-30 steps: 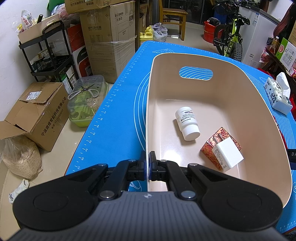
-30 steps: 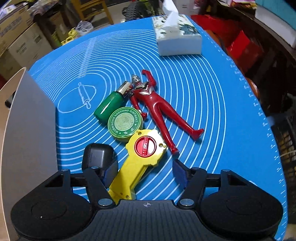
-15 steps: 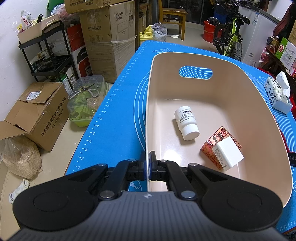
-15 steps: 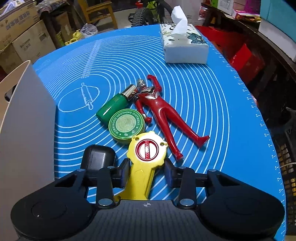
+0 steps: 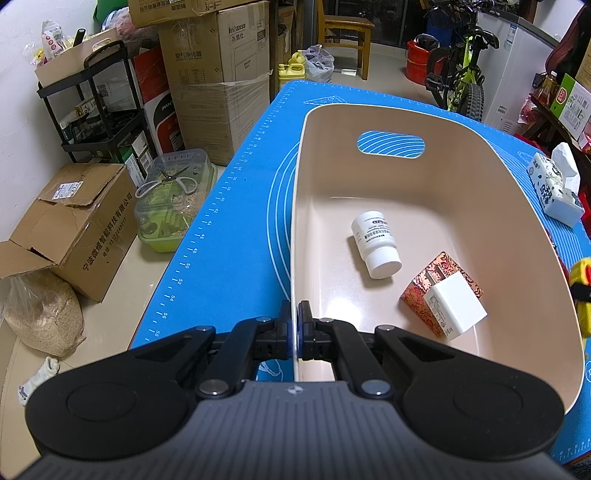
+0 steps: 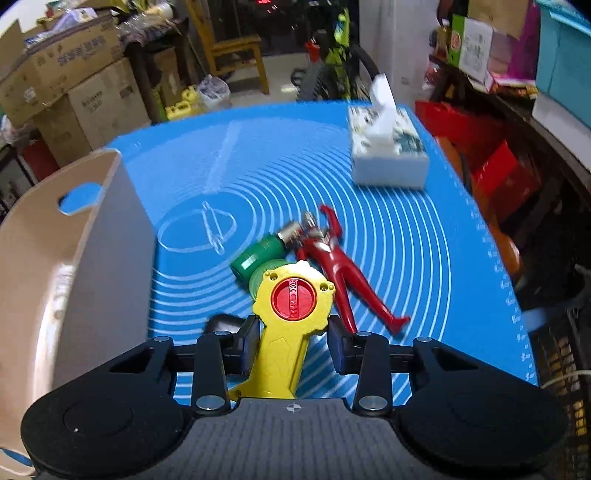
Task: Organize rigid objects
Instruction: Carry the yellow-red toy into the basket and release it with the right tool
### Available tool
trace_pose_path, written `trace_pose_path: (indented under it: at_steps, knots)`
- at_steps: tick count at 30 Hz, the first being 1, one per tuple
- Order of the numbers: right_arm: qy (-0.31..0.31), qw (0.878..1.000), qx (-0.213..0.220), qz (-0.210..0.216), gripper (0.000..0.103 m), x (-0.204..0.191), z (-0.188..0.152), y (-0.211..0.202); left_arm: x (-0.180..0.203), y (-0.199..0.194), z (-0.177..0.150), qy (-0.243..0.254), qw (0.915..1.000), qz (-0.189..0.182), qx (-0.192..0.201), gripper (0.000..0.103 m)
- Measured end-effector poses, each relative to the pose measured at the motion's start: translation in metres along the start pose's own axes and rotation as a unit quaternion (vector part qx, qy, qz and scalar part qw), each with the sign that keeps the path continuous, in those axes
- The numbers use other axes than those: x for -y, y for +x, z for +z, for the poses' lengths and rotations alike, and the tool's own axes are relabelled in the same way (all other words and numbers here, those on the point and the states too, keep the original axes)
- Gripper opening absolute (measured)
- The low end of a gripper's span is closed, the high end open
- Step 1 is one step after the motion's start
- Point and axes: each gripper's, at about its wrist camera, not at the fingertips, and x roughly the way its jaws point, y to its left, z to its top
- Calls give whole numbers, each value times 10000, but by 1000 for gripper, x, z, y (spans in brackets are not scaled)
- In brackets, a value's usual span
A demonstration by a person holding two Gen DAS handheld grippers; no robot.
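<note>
Here the surface is covered by a blue mat with white rings and ruler marks along its edge. On it stands a beige bin with a handle slot in its far wall. The left tool is closed on the near rim of this bin, its two fingers pinching the thin wall between them. Inside the bin lie a white pill bottle on its side and, near it, a white charger plug resting on a small patterned red box. The right tool holds a yellow toy with a red dial by its handle, the fingers pressing it from both sides; the toy seems lifted a little above the mat. Behind it, on the mat, lie a green bottle and a red figure, touching each other, with a green tin partly hidden under the yellow toy. A small black thing just left of the tool is mostly hidden. A tissue box stands further away, well apart from them. The room is crowded: stacked cardboard boxes, a black shelf cart, a wooden chair and a green bicycle stand around the surface, and a sack of grain lies on the floor.
</note>
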Motion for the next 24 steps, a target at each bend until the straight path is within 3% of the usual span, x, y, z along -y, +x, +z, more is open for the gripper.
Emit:
trace_pose_path:
  at_steps: [13, 24]
  knots:
    - [-258, 9939, 863, 630, 46, -38, 41, -55, 0, 0, 0, -6, 10000, -10, -2, 5]
    - [-1002, 9799, 1139, 1298, 46, -124, 64, -68, 1, 0, 0, -11, 10000, -12, -6, 5]
